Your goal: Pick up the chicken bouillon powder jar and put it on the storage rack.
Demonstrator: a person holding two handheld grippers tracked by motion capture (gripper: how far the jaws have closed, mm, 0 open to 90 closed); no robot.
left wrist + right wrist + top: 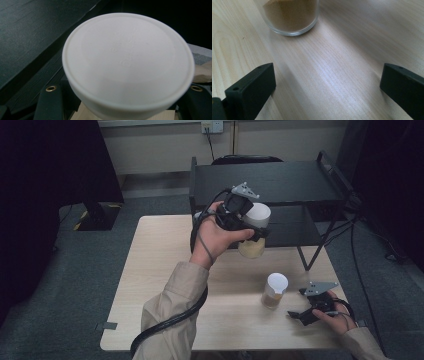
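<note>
Above the table (150, 270), left gripper (252, 231) clamping white-lidded jar (256, 227), right gripper (296, 316) released beside second jar (274, 291), black shelf (270, 182) behind.

Support: light wooden table (165, 285), pale grain running lengthwise, standing on grey carpet (75, 285). Resting directly on it: one clear glass jar (274, 291) with white lid, holding brown powder, near the right front edge. A black shelf unit (265, 182) stands against the table's far edge.

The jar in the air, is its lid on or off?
On. The white lid caps the lifted jar, clamped in the left gripper.
</note>
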